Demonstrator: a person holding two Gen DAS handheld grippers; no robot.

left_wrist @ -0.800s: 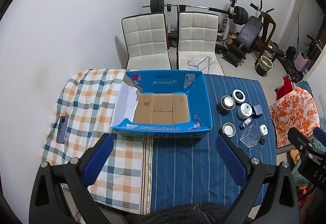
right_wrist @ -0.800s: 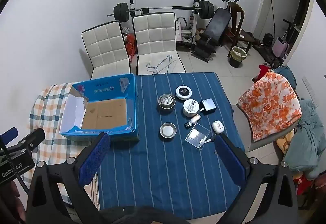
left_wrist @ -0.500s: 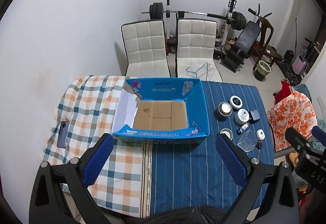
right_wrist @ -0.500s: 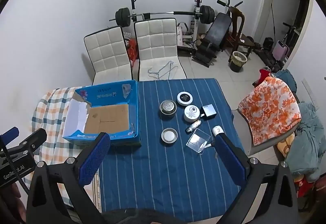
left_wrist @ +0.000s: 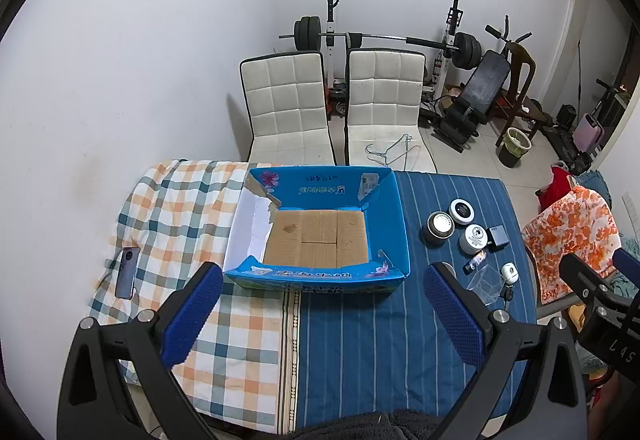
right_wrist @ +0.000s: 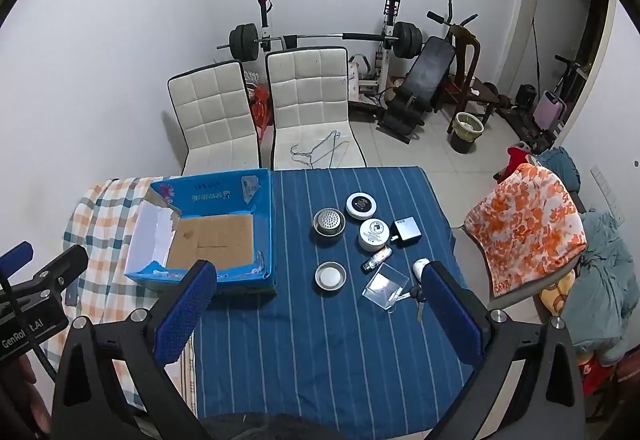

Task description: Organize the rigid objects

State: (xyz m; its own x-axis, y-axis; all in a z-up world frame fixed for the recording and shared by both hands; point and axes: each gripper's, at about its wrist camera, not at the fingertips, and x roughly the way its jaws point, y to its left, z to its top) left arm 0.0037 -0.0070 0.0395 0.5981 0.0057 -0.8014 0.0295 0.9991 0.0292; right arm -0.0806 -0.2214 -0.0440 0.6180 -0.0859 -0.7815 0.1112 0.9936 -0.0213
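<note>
An open blue cardboard box (left_wrist: 320, 277) with a bare brown bottom stands at the seam of the checked and the blue striped cloth. To its right lie small items: a metal strainer cup (right_wrist: 329, 222), a black-lidded jar (right_wrist: 361, 205), a white jar (right_wrist: 374, 234), a black charger (right_wrist: 407, 233), a tiny bottle (right_wrist: 376, 258), a metal dish (right_wrist: 330, 276), a clear plastic case (right_wrist: 386, 285) and keys (right_wrist: 416, 296). My left gripper (left_wrist: 322, 274) hangs open above the table's near edge, facing the box. Over the blue cloth my right gripper (right_wrist: 320, 268) is open too, with nothing in it.
A phone (left_wrist: 127, 272) lies on the checked cloth at the far left. Two white padded chairs (left_wrist: 288, 112) stand behind the table, one with wire hangers (right_wrist: 320, 152) on it. A seat draped in orange flowered cloth (right_wrist: 524, 228) is at the right, with gym gear behind.
In both views the table has slid down slightly and looks a little farther off, as both grippers backed away. The jaws stayed wide open. Nothing on the table moved.
</note>
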